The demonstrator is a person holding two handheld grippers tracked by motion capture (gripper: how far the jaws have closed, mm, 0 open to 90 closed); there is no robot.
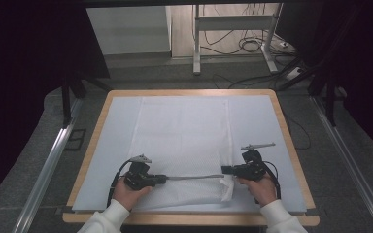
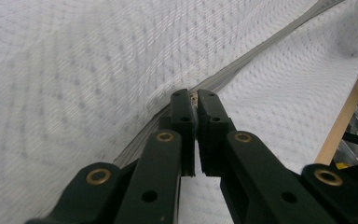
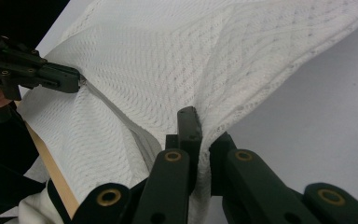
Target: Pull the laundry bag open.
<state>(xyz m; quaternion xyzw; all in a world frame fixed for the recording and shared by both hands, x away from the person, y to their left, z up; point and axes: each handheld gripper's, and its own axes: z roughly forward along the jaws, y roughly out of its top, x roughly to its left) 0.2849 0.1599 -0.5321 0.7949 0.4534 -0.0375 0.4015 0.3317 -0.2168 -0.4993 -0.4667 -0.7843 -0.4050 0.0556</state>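
Observation:
A white textured cloth (image 1: 182, 141) lies flat on a pale mat (image 1: 257, 126) on the table. Its near grey hem (image 1: 194, 177) is lifted and pulled taut between the two grippers. My left gripper (image 1: 164, 178) is shut on the hem's left end, and the left gripper view shows the jaws (image 2: 196, 95) pinching the hem (image 2: 261, 49). My right gripper (image 1: 224, 170) is shut on the cloth's right near corner. In the right gripper view the cloth (image 3: 191, 56) drapes over one finger of that gripper (image 3: 204, 126), with the left gripper (image 3: 51, 74) farther off.
The mat covers a wooden table with a raised rim (image 1: 291, 145), whose near edge (image 2: 342, 121) lies close under the hands. Metal rails (image 1: 48, 165) run along both sides on the floor. Desk legs and cables (image 1: 245, 43) stand beyond the table's far edge.

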